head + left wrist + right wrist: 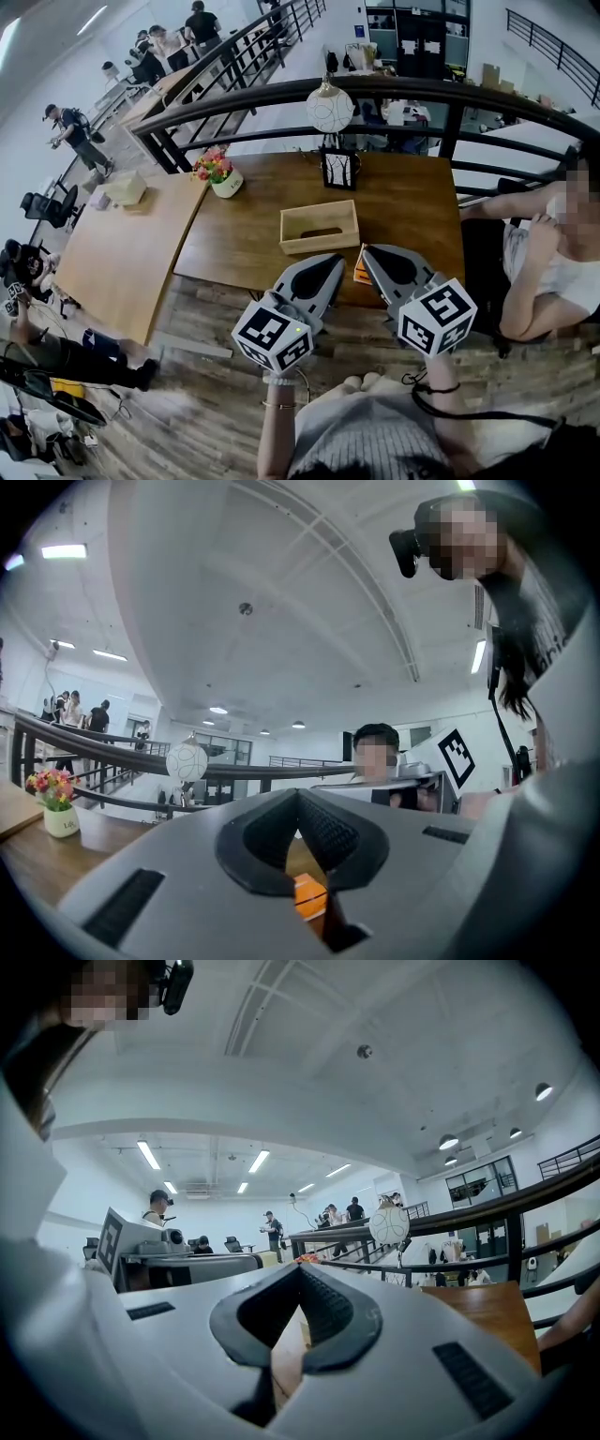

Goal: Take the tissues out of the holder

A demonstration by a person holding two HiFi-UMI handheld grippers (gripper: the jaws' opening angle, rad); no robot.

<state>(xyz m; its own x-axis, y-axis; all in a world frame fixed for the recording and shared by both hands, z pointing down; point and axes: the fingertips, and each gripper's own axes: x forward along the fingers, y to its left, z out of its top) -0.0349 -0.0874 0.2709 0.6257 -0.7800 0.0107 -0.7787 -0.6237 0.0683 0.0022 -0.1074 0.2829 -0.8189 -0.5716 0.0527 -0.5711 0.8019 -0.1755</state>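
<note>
Your left gripper (330, 262) and right gripper (372, 253) hover at the bench (412, 206) edge, fingers closed on nothing. The wooden tissue holder (320, 227) stands just beyond, and no tissue shows at its slot. The orange packet (360, 273) between the grippers is perhaps the tissues.

Near the body, left gripper (328, 264) and right gripper (375, 253) side by side, both pointing far, tips angled toward each other. Jaws of each pressed together, nothing between them.
</note>
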